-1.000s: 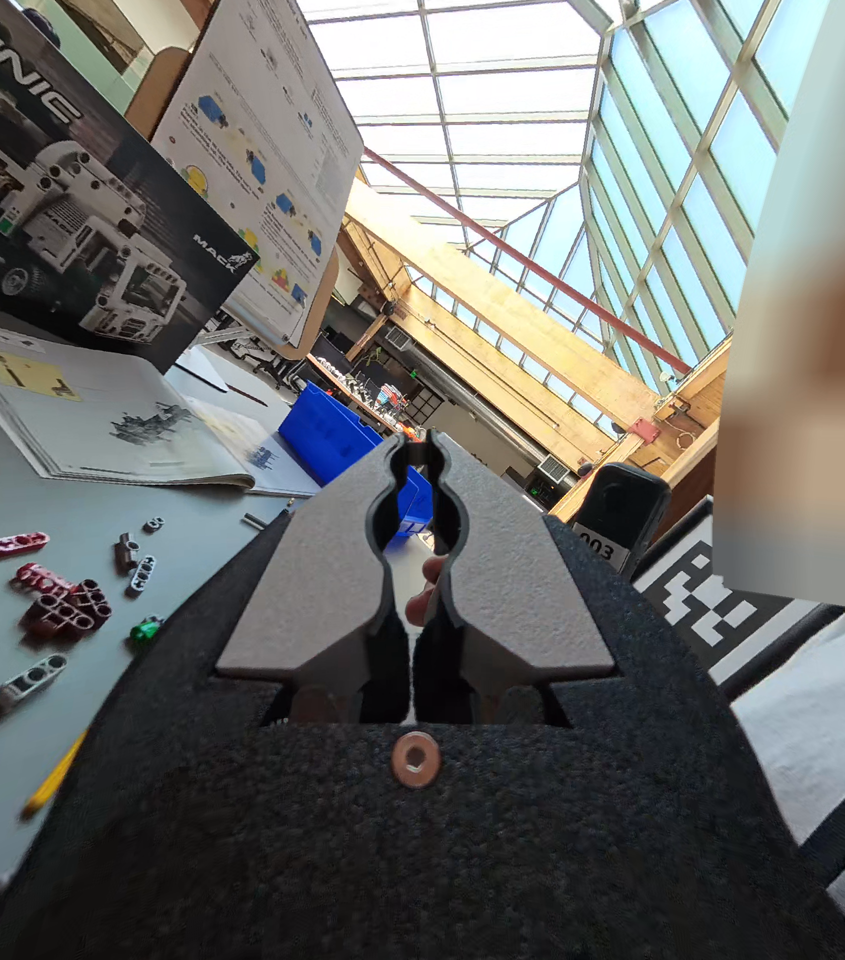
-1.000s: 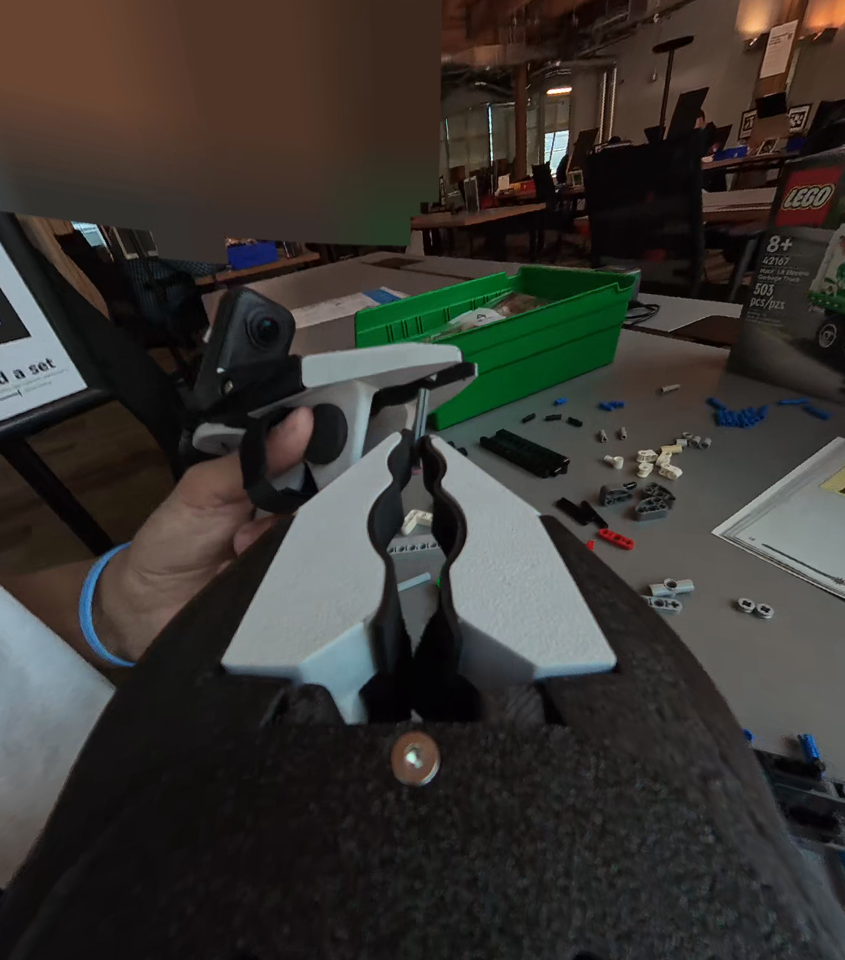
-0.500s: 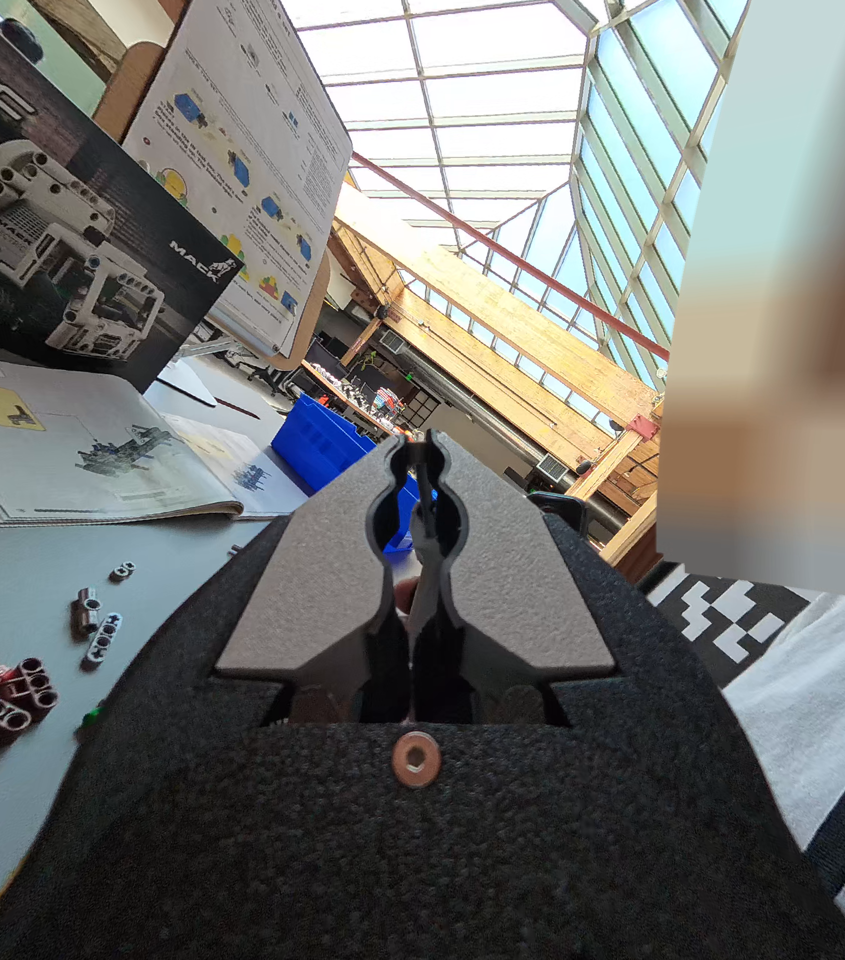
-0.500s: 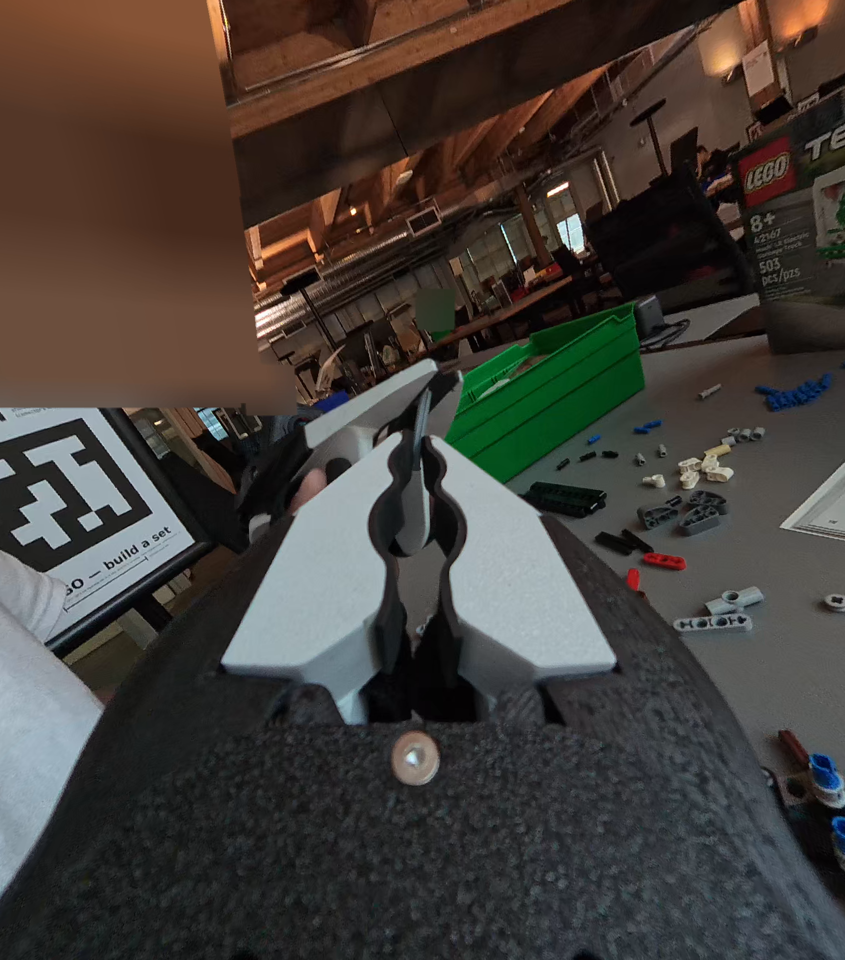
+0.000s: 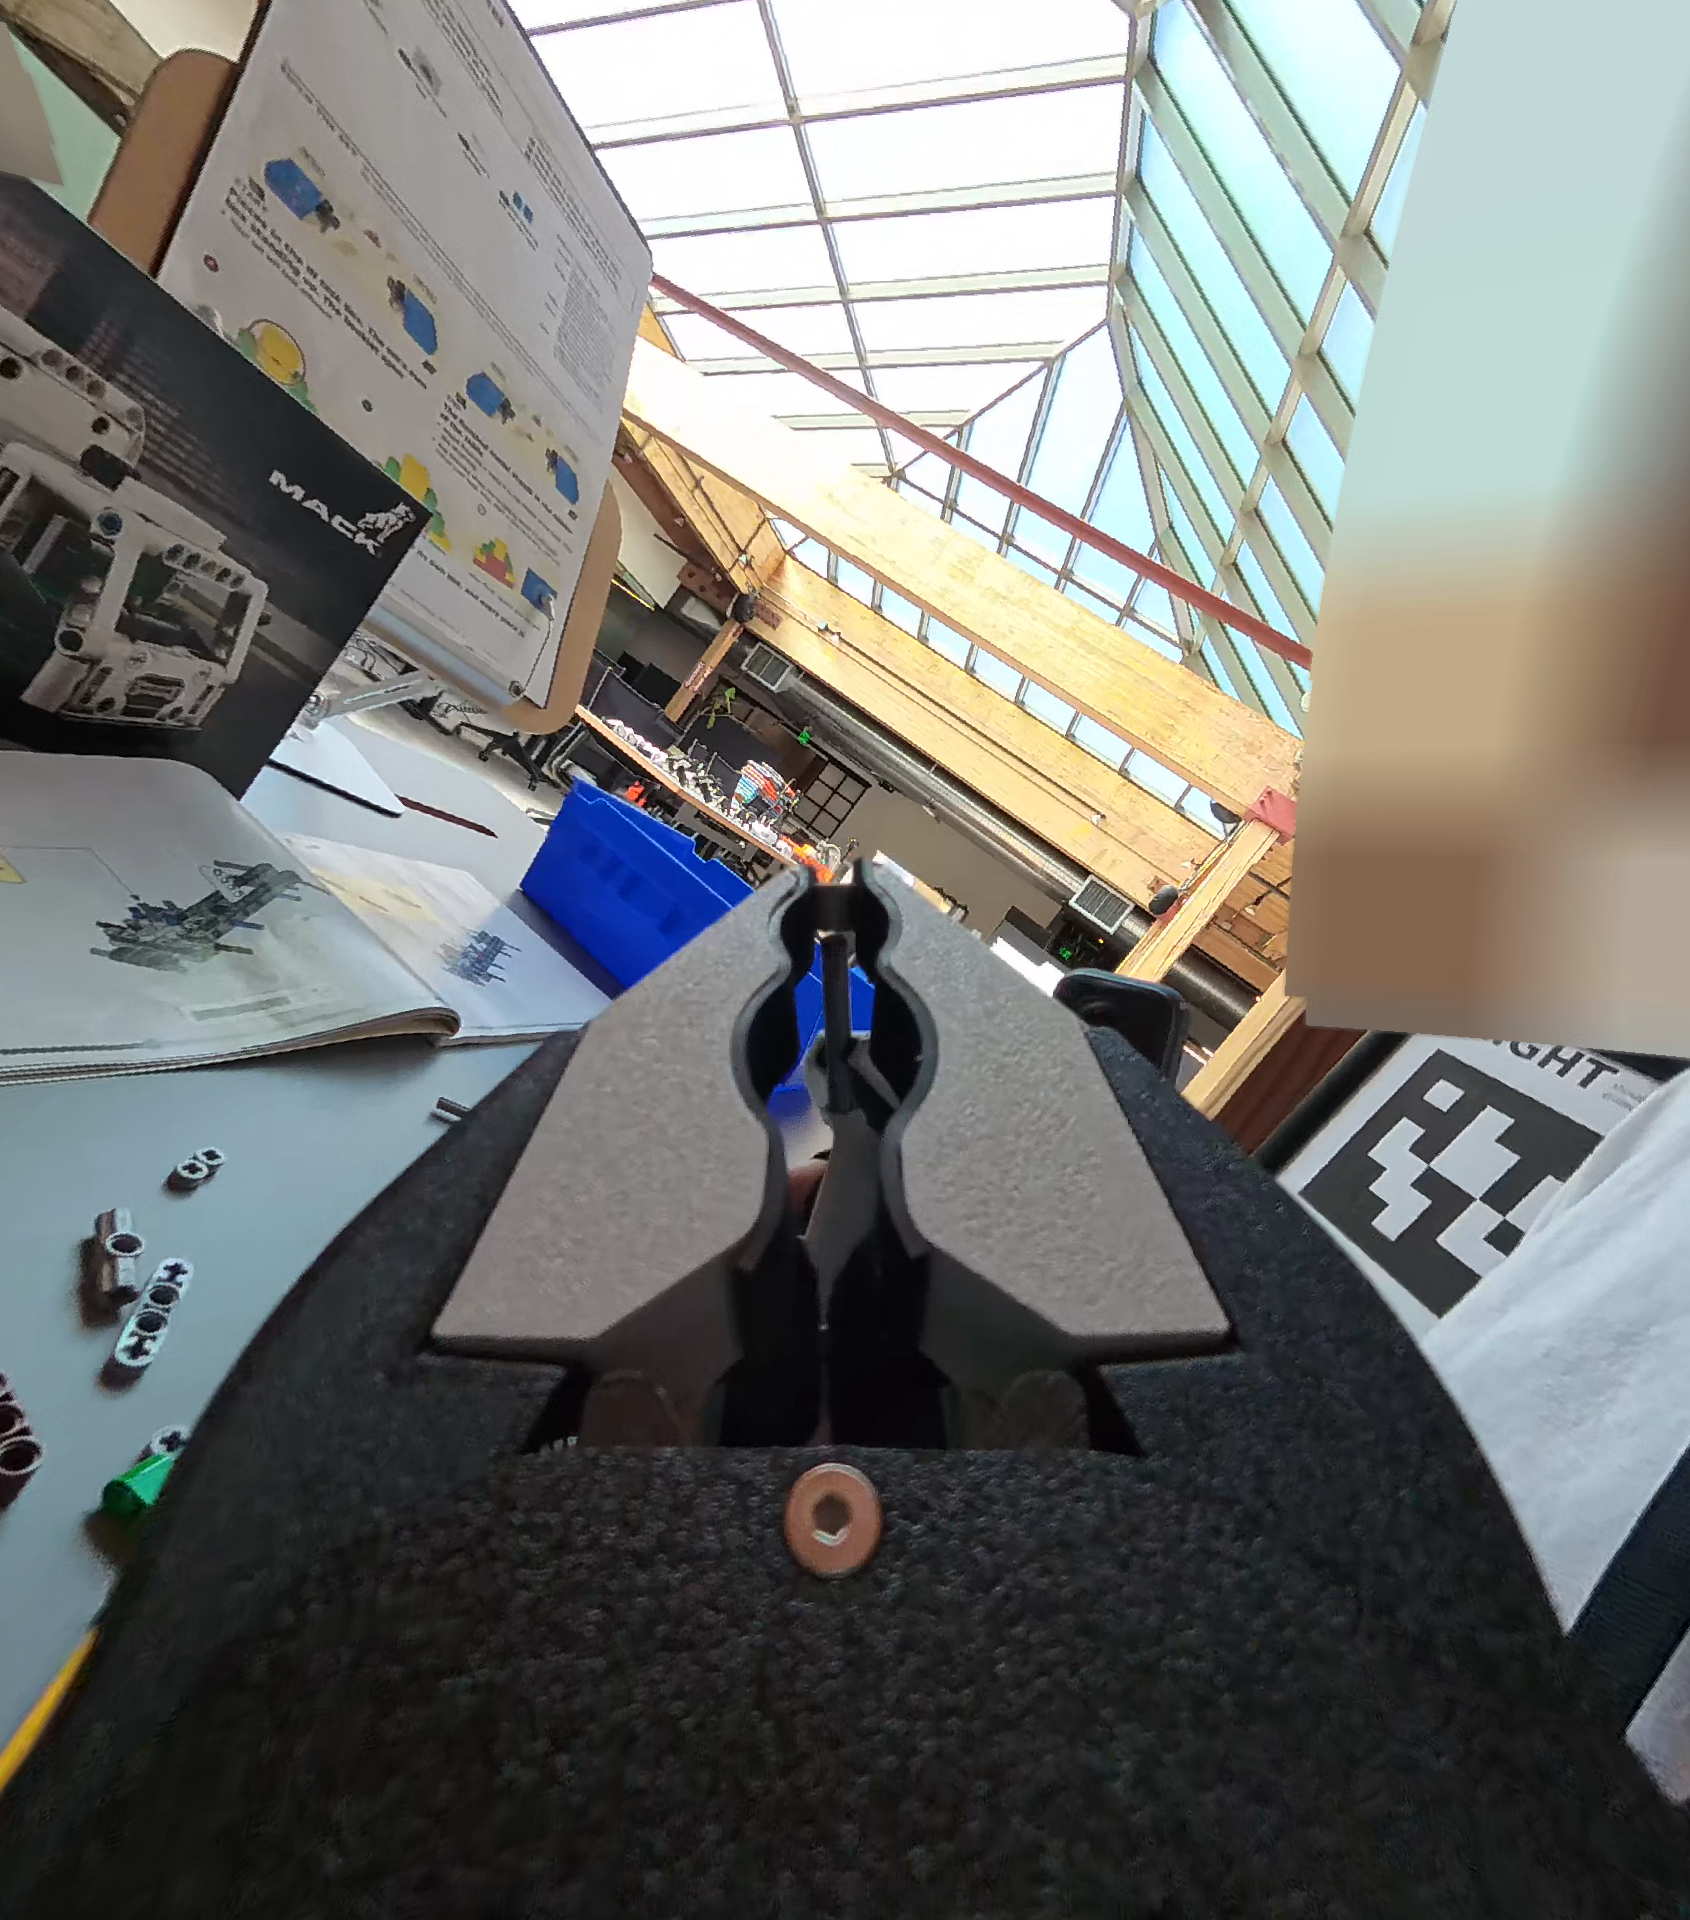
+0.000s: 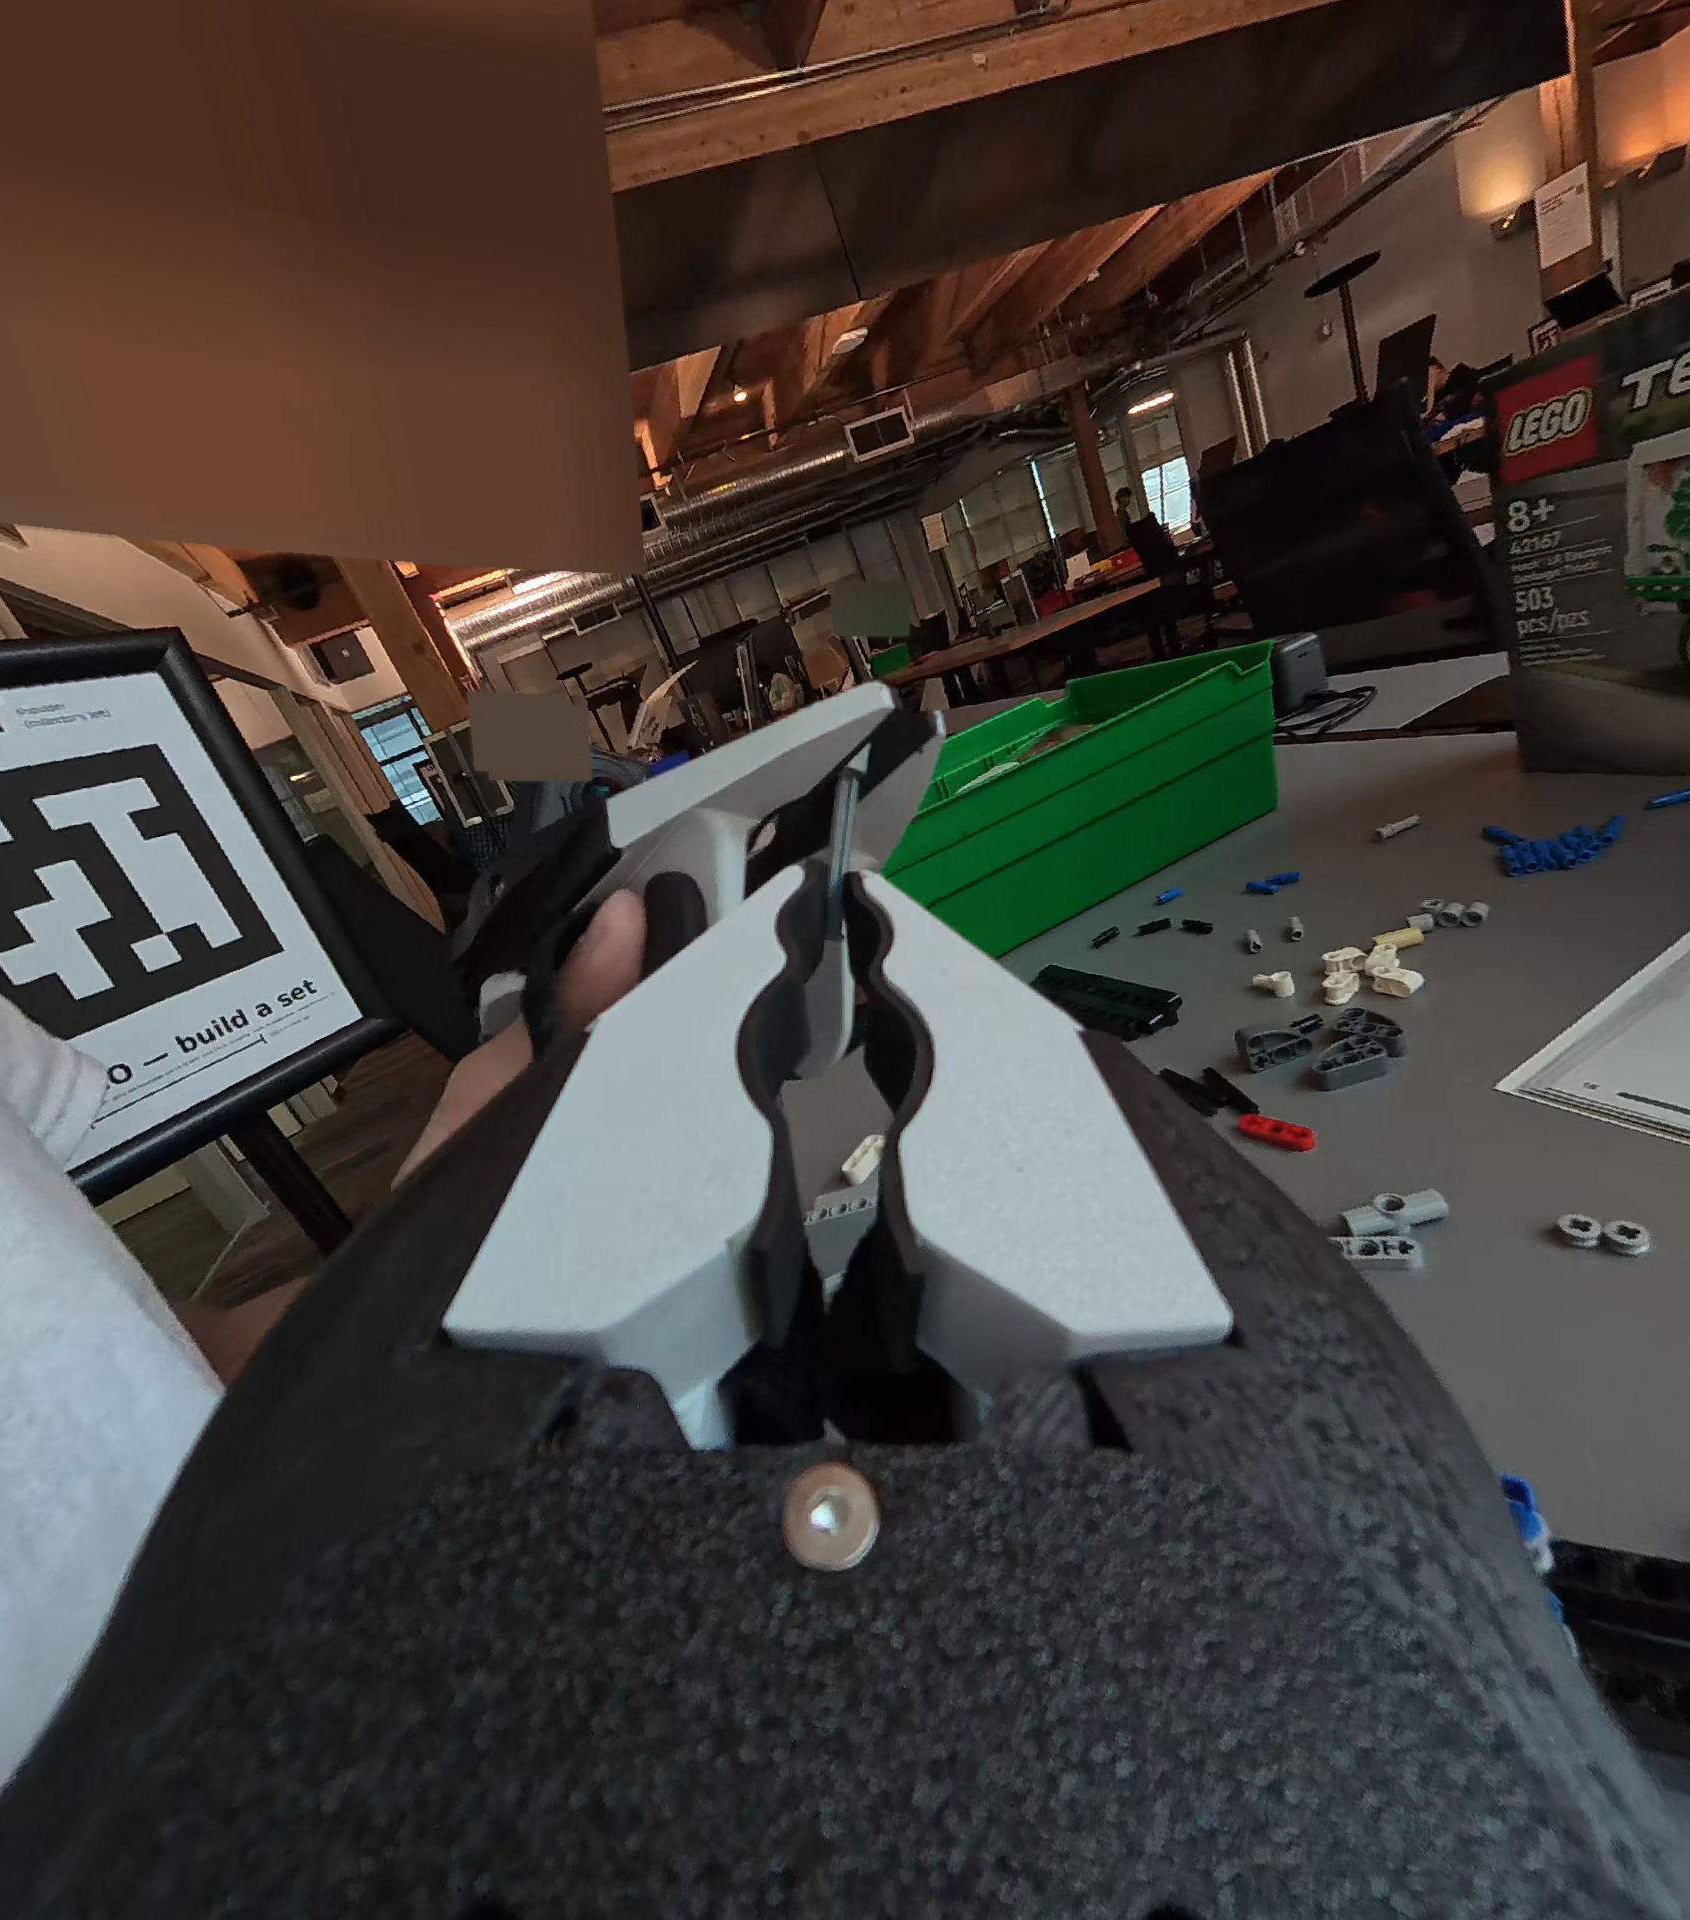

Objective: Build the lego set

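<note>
While loose lego pieces (image 6: 1360, 971) litter the grey counter (image 6: 1443, 1101) at 3 o'clock, both tongs, left (image 5: 833, 899) and right (image 6: 828, 883), pinch one thin dark axle (image 6: 843, 831) aloft.

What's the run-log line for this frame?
stage: mid-air, above table | left gripper: shut on axle | right gripper: shut on axle | loose parts: untouched

Grey wedge fingers (image 6: 1007, 1143) with black wavy pads, black textured body, copper-coloured screw (image 6: 830, 1516).
</note>
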`<state>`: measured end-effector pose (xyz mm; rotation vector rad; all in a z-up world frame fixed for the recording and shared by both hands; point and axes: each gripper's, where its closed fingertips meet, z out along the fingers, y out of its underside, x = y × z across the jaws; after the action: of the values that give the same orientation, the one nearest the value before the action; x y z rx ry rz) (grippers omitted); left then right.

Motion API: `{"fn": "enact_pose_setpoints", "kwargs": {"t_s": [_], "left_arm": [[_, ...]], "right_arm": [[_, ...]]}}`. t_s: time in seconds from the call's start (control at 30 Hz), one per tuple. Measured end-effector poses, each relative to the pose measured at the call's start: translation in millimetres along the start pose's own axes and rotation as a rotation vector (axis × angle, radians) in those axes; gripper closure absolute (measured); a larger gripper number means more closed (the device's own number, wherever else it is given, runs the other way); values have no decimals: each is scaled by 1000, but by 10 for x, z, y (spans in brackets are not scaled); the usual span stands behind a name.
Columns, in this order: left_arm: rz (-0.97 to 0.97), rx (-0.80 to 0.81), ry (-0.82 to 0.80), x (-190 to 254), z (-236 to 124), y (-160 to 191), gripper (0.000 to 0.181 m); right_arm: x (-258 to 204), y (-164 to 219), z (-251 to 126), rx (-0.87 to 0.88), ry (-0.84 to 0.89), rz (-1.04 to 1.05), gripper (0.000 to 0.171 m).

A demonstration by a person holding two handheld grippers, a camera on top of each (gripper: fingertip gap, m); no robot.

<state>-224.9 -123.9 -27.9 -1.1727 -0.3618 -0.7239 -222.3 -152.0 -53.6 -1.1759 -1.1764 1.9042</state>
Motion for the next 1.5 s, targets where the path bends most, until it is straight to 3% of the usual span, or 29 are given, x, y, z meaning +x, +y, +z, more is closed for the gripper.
{"fn": "enact_pose_setpoints", "kwargs": {"t_s": [0.5, 0.7, 0.9, 1.07, 1.27, 1.37, 1.5], "left_arm": [[-39, -16, 65, 119, 51, 68, 177], [-59, -102, 109, 178, 90, 107, 176], [41, -172, 85, 213, 49, 73, 161], [60, -196, 87, 216, 9, -42, 172], [74, -300, 71, 185, 29, 65, 170], [57, -307, 89, 200, 22, 83, 180], [61, -328, 73, 176, 30, 96, 180]], "right_arm": [[-28, -175, -17, 103, -28, 11, 171], [-34, -219, -67, 141, -53, 26, 171], [-48, -292, -127, 174, -72, 27, 171], [-38, -275, -145, 164, -65, 12, 171], [-57, -253, -143, 149, -67, -7, 171], [-47, -246, -142, 139, -61, -11, 171], [-24, -236, -146, 138, -64, -3, 171]]}}
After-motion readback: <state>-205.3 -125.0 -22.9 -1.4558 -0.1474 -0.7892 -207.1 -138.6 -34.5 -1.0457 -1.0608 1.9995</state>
